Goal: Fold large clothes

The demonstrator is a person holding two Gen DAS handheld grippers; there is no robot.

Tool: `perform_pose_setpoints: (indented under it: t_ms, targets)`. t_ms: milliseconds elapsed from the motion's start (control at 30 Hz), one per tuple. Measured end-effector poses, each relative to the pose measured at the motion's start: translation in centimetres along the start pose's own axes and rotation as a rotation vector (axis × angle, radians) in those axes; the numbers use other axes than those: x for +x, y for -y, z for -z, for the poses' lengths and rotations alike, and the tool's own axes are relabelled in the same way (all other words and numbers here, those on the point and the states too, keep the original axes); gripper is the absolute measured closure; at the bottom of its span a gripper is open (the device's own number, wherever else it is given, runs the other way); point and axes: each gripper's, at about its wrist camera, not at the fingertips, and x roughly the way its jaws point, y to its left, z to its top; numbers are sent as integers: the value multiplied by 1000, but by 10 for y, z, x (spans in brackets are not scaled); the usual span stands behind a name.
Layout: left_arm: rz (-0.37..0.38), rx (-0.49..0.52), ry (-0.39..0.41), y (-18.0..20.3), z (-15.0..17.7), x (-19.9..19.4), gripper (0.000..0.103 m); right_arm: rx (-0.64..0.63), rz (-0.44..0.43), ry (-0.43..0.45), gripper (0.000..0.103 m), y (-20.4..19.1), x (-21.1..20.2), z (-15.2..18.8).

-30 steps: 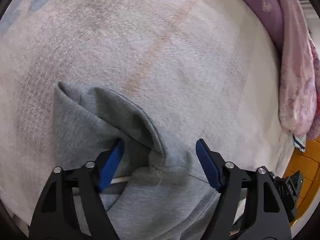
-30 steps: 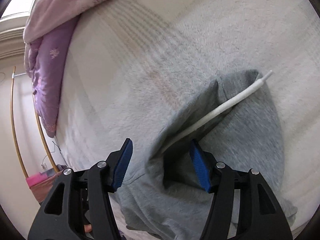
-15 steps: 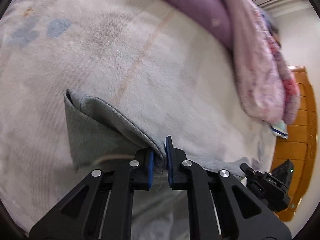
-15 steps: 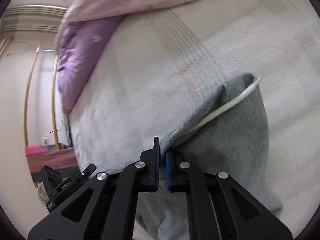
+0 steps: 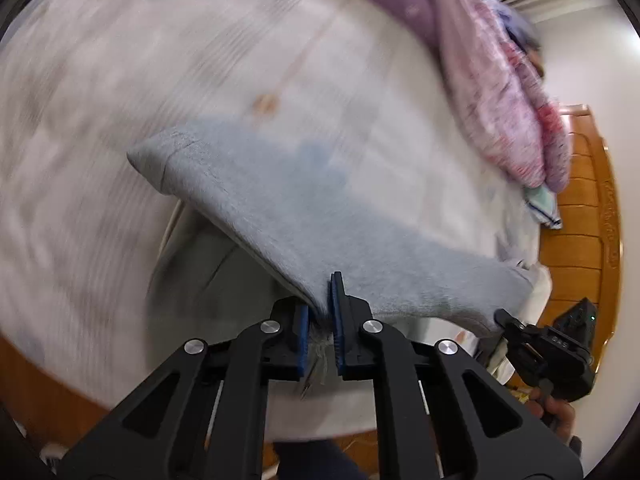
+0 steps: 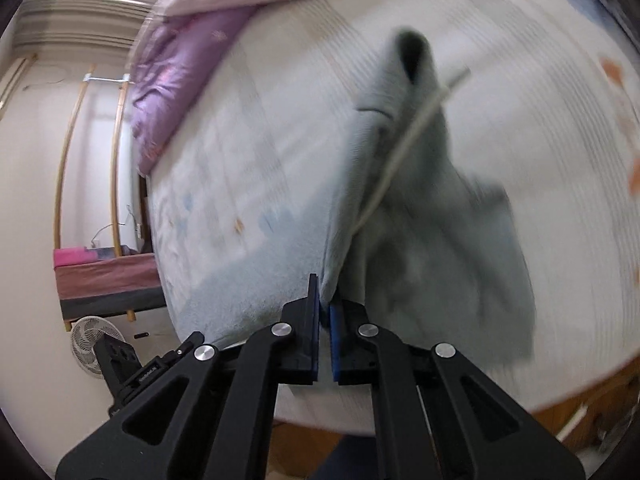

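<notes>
A large grey sweatshirt-like garment (image 5: 320, 216) with a white drawstring (image 6: 400, 148) is lifted off the pale bed (image 5: 120, 80). My left gripper (image 5: 320, 308) is shut on its edge, the cloth stretched between the blue pads. My right gripper (image 6: 325, 304) is shut on another part of the same edge (image 6: 432, 216). The garment hangs taut between the two grippers. The right gripper also shows in the left wrist view (image 5: 552, 348), and the left gripper in the right wrist view (image 6: 128, 364). Both views are motion-blurred.
A purple and pink duvet (image 5: 492, 60) is piled at the far side of the bed, also in the right wrist view (image 6: 188, 60). A wooden bed frame (image 5: 580, 200) edges the mattress. A small fan (image 6: 92, 344) and a low bench (image 6: 104, 276) stand by the wall.
Both grippers closed on the garment's edge about half a second ago. Since then they have lifted it up and back off the bed, and the cloth now hangs between them.
</notes>
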Motion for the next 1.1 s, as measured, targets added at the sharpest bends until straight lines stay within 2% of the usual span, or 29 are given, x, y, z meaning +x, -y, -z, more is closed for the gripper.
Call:
perform_pose_setpoints:
  t_ms: [100,367,633,767,833,900,933,967,1100]
  targets:
    - [-24,-74,-54,-33,30,16,96,52,44,-36,99,25,7,35]
    - [-103,-114,-127,-82,77,48,98,142,151,-113,99,81,33,93]
    - [-193,-92,-180,-100,95,84,98,166,285,-141,99,117,83,102]
    - [-193,-126,-213,-107,93,100,97,192,325,-169,95,124,102,102]
    - [-179,-126,-218,-105,92,96,97,195,319,-192,91,121,100,98]
    - [-142,-130,-240,-105,91,86,92,184,306,-217,75,122,87,95]
    - [-125,-140,-250,-104,92,77,84,173,295,-213,71,118,75,93]
    - [-104,-137,-242,-102,93,65,84,151,286,-216,67,113,63,91]
    - [-87,-53,-156,-73,82,19,84,21,301,-205,65,78,16,84]
